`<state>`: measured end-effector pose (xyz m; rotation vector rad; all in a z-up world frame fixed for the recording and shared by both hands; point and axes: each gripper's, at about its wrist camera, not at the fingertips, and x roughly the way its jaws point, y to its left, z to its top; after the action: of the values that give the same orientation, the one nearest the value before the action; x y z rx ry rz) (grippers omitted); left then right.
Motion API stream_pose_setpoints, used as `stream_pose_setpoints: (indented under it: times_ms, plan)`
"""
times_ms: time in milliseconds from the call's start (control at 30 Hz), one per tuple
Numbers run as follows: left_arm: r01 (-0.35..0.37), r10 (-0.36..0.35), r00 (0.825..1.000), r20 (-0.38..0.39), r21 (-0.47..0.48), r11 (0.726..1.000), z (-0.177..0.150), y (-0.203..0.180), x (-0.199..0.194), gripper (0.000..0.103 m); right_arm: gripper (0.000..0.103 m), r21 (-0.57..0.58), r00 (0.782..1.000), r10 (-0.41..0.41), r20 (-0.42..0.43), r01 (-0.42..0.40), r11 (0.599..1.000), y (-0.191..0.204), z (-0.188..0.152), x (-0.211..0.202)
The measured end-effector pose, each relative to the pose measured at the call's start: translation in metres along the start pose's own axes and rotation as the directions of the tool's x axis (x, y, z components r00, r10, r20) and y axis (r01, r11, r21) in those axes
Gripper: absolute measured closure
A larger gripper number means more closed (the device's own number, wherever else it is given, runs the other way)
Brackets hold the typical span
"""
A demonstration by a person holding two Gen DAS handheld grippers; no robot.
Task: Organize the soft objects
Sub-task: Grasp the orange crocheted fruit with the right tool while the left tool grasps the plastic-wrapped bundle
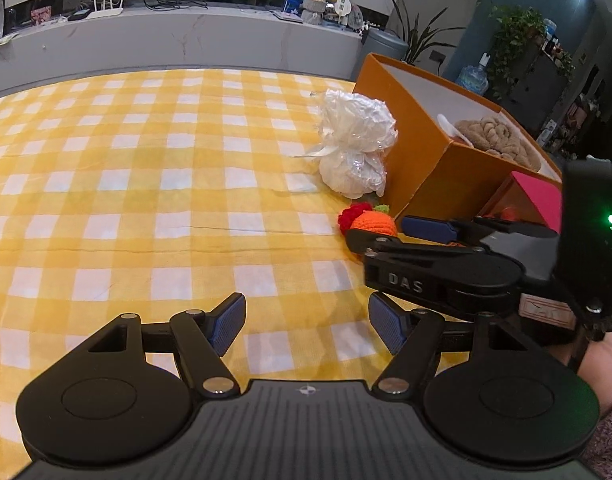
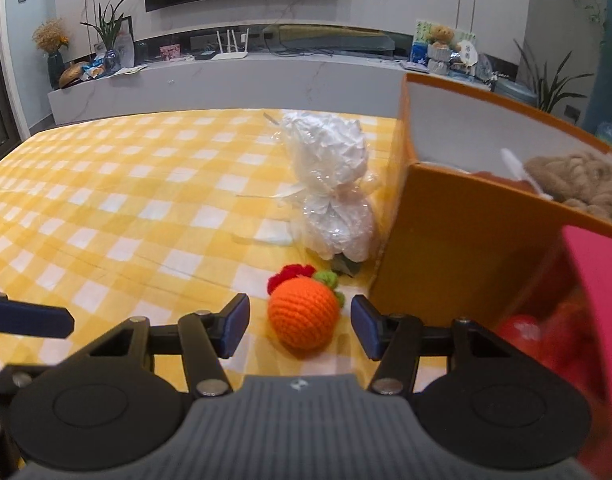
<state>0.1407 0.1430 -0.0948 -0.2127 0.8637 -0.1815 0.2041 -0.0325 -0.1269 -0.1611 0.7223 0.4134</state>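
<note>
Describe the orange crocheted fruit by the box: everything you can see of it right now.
The orange crocheted fruit is a round ball of bright orange yarn with green knitted leaves at its top. It lies on the yellow checked tablecloth, close to the orange box, in front of the white wrapped bundle. A red crocheted piece sits right behind it, seemingly touching. The right gripper has its jaws open on either side of the fruit, pads not pressing on it. Its underside is hidden.

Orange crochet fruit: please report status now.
Right tongs open around orange crochet fruit, not gripping. Left tongs open, empty. Orange box close beside fruit.
</note>
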Motion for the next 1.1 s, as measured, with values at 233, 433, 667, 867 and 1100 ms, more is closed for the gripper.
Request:
stream_pose_setpoints:
  times_ms: [233, 433, 667, 867, 1100]
  plan:
    - [-0.007, 0.007, 1.0, -0.003, -0.002, 1.0, 0.009, -0.002, 0.006, 0.022, 0.06, -0.02, 1.0, 0.004, -0.015, -0.004, 1.0, -0.002, 0.001, 0.015]
    - [0.007, -0.007, 0.999, 0.041, 0.002, 1.0, 0.021, -0.007, -0.003, 0.024, 0.061, -0.022, 0.999, 0.047, 0.012, -0.047, 0.999, -0.012, 0.006, -0.013]
    - [0.043, -0.046, 0.993, 0.107, 0.023, 0.999, 0.041, -0.021, -0.027, 0.025, 0.061, -0.051, 0.994, 0.066, 0.091, -0.061, 0.997, -0.018, 0.016, -0.067]
    - [0.046, -0.059, 0.987, 0.147, 0.094, 0.995, 0.071, -0.042, -0.022, 0.015, 0.061, -0.072, 0.986, 0.018, 0.163, -0.006, 0.997, -0.038, 0.034, -0.097]
    - [0.025, -0.047, 0.987, 0.154, 0.142, 0.99, 0.107, -0.056, 0.02, 0.014, 0.061, -0.027, 0.981, -0.065, 0.183, 0.071, 0.997, -0.079, 0.052, -0.094]
